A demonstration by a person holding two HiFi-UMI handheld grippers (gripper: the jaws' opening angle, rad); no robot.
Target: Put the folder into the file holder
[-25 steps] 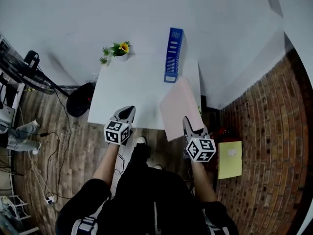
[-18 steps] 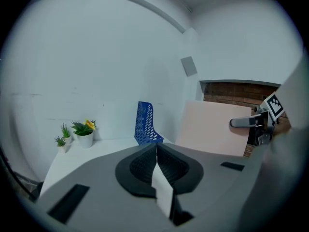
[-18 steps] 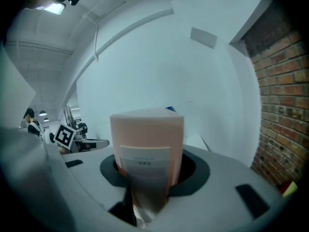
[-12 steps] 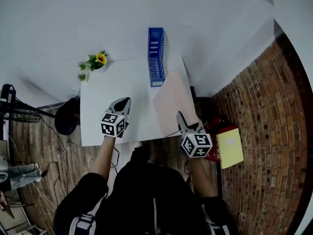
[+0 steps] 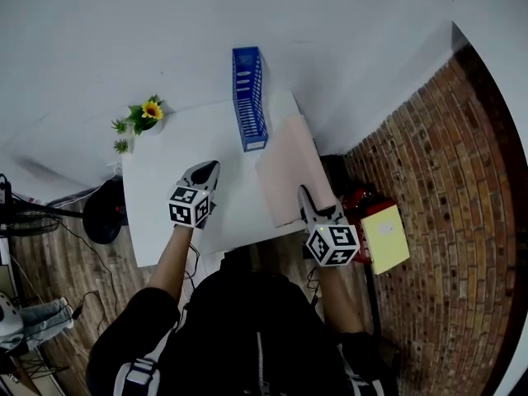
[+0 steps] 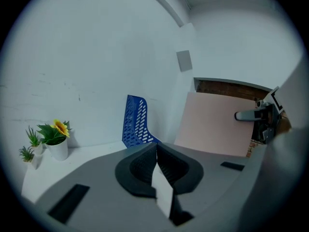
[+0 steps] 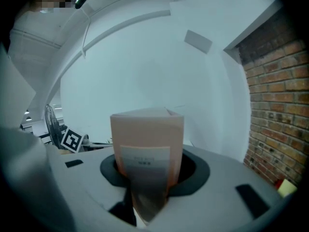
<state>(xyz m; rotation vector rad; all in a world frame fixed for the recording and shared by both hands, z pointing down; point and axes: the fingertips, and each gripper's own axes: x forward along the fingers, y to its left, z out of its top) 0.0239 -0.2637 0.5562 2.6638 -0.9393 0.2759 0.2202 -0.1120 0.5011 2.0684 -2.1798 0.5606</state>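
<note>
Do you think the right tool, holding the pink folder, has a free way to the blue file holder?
Probably yes: the right tool grips the folder just right of the file holder, and nothing stands between them.

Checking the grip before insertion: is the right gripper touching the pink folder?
Touching. In the right gripper view, the pink folder stands clamped between the jaws of the right gripper, which press against both its sides.
</note>
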